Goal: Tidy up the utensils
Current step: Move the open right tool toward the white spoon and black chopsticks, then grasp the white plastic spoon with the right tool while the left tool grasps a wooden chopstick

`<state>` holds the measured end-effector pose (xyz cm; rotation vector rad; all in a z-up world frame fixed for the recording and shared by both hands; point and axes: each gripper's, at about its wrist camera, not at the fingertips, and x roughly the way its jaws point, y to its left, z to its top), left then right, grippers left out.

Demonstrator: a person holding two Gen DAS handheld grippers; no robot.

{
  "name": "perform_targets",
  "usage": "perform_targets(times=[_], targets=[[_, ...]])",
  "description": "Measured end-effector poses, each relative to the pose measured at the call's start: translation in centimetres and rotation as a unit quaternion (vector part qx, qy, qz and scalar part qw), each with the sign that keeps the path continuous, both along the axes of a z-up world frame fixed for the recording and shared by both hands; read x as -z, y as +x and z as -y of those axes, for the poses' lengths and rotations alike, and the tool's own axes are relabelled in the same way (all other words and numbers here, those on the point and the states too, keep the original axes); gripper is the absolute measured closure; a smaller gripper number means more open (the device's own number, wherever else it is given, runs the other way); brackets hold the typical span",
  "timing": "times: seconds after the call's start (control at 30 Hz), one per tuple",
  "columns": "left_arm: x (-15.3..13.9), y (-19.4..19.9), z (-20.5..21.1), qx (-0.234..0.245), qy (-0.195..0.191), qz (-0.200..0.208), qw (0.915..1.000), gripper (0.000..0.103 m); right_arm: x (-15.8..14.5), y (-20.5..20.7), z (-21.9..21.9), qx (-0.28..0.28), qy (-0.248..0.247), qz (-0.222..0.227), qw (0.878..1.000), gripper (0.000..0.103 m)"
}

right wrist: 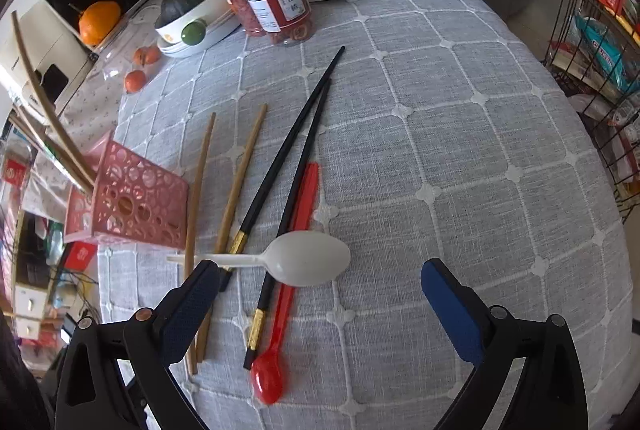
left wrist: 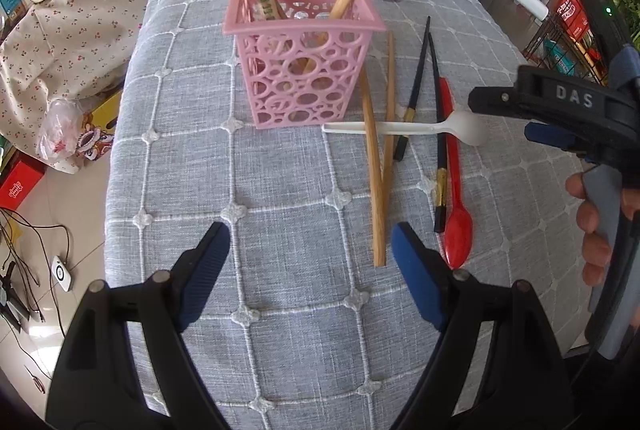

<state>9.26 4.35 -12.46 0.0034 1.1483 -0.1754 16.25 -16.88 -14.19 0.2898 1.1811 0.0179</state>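
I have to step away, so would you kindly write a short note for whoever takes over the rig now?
Left claw: open, empty, above the cloth in front of the pink basket.
Right claw: open, empty, over the white spoon.
Done: some wooden chopsticks stand in the basket.
Left: two wooden chopsticks, two black chopsticks, red spoon and white spoon, all lying crossed beside the basket.

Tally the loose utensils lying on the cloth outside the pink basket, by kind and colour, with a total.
Wooden chopsticks: 2
Black chopsticks: 2
White spoon: 1
Red spoon: 1
Total: 6

Those already standing in the pink basket are not counted.
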Motion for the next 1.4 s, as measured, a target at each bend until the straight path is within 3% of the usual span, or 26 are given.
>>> perform_targets(times=[0.27, 0.4, 0.6, 0.83, 1.0, 1.1, 1.2, 1.3, 1.4], targets=[[-0.3, -0.6, -0.8, 0.004, 0.009, 0.006, 0.9999, 0.02, 2.3, 1.9, -2.5, 0.013, -0.074, 0.0, 0.997, 0.002], [-0.3, -0.8, -1.4, 0.004, 0.009, 0.005, 0.9999, 0.02, 3.5, 2.3, -3.4, -0.015, -0.096, -0.013, 0.995, 0.002], [-0.6, -1.0, -1.8, 0.003, 0.004, 0.007, 1.0, 0.02, 3.7, 1.7, -3.1, -0.077, -0.089, -0.016, 0.993, 0.003], [-0.7, -0.9, -1.7, 0.001, -0.003, 0.007, 1.0, 0.02, 3.7, -0.8, -3.3, -0.212, -0.113, -0.032, 0.97, 0.003], [-0.4, -0.7, -0.5, 0.004, -0.022, -0.008, 0.9997, 0.021, 3.7, -2.7, -1.7, -0.272, -0.122, -0.052, 0.953, 0.003], [-0.1, -0.3, 0.6, 0.009, -0.038, -0.019, 0.9991, 0.028, 3.4, -3.5, -0.6, -0.288, -0.129, -0.058, 0.947, 0.003], [0.3, 0.5, 1.4, 0.003, -0.061, -0.026, 0.9978, 0.044, 2.6, -3.7, 1.2, -0.259, -0.132, -0.065, 0.954, 0.005], [0.9, 1.6, 2.0, -0.018, -0.095, -0.037, 0.9946, 0.055, 1.6, -3.5, 4.0, -0.206, -0.072, -0.066, 0.974, 0.005], [1.7, 2.6, 3.0, -0.037, -0.112, -0.046, 0.9919, 0.062, 1.1, -3.1, 6.0, -0.164, -0.045, -0.066, 0.983, 0.005]])
